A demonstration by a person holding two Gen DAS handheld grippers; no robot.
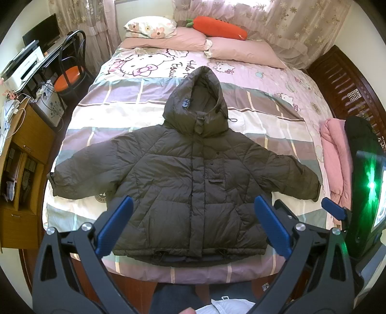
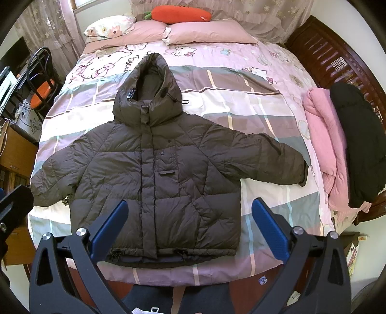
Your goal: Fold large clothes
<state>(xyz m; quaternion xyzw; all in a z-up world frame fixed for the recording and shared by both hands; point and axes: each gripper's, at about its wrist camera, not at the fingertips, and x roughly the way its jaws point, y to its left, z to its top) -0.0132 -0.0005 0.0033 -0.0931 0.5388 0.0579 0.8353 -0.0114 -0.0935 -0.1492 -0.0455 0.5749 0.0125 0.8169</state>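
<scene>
A dark olive-brown hooded puffer jacket (image 1: pixel 188 174) lies flat and face up on the bed, sleeves spread out to both sides, hood toward the pillows. It also shows in the right wrist view (image 2: pixel 159 183). My left gripper (image 1: pixel 193 224) is open and empty, held above the jacket's hem near the foot of the bed. My right gripper (image 2: pixel 190 227) is open and empty, also above the hem, slightly right of the jacket's middle. The right gripper's blue fingertip (image 1: pixel 334 209) shows at the right of the left wrist view.
The bed (image 2: pixel 265 101) has a pink cartoon-print cover, pink pillows (image 2: pixel 207 31) and a carrot plush (image 2: pixel 181 13). Folded pink (image 2: pixel 325 145) and black (image 2: pixel 359 142) clothes lie at the bed's right edge. A chair (image 1: pixel 70 72), desk and wooden cabinet (image 1: pixel 21 154) stand left.
</scene>
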